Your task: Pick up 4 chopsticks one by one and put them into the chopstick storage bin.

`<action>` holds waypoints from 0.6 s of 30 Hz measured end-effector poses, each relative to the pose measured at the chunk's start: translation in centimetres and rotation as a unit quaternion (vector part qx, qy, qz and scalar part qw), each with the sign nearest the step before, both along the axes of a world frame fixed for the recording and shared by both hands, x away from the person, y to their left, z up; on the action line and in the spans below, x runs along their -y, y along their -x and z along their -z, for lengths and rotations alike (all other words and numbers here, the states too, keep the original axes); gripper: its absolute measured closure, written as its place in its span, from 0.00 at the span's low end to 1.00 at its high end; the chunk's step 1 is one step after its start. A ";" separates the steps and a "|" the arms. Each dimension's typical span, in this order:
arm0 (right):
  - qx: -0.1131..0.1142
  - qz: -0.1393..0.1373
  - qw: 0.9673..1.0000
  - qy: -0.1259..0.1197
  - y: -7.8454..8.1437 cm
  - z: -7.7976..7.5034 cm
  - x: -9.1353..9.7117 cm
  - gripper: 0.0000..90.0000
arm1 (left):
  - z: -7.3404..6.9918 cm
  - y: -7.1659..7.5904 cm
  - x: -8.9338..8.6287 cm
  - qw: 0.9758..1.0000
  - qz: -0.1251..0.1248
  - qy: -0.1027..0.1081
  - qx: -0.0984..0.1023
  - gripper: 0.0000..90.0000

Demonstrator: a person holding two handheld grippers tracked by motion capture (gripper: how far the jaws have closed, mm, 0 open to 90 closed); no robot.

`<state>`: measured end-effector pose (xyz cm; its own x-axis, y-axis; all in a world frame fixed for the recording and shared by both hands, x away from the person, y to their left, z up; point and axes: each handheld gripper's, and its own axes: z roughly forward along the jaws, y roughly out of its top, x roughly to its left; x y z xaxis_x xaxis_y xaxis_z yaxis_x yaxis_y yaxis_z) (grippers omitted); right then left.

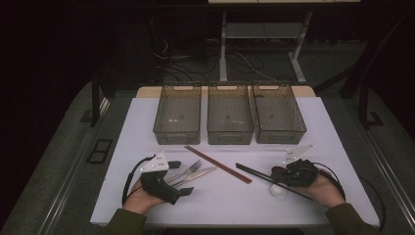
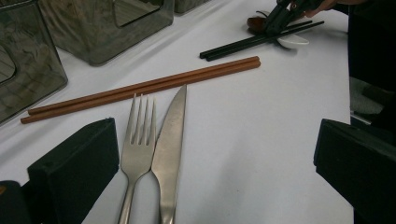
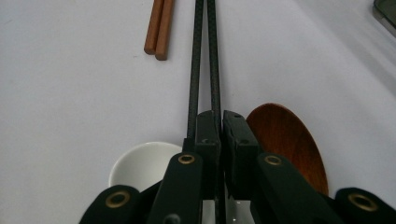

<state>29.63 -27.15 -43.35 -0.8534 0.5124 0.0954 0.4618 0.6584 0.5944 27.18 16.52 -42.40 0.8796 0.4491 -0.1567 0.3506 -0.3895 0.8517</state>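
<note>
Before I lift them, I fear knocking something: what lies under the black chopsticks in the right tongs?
Under the black chopsticks lies a white spoon, with a brown wooden spoon beside it. The right tongs cover their handles.

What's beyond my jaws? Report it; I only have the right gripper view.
Observer: Three clear bins stand in a row at the table's far side.
Operator: Tell me what the left gripper is doing.
Observer: The left gripper has its jaws open, with a fork and a knife lying side by side between them, not clamped.
Operator: Say how the brown chopsticks run.
Observer: The brown chopsticks lie as a pair, slanting across the table between the fork and your black chopsticks.
</note>
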 end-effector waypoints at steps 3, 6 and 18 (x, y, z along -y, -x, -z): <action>0.001 -0.002 1.000 0.002 0.0 0.1 -0.2 0.94 | 0.0 0.0 0.0 1.000 0.001 0.000 0.000 0.00; 0.000 -0.003 1.000 0.004 -0.1 0.2 -0.3 0.94 | 0.0 0.0 0.0 1.000 0.001 0.000 0.001 0.00; -0.002 -0.004 1.000 0.003 -0.1 0.2 -0.4 0.94 | 0.0 0.0 0.0 1.000 0.002 0.001 0.001 0.00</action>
<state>29.72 -26.78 -43.51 -0.8569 0.5066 0.0952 0.4587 0.6651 0.5892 27.13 16.51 -42.36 0.8815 0.4460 -0.1549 0.3471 -0.3898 0.8530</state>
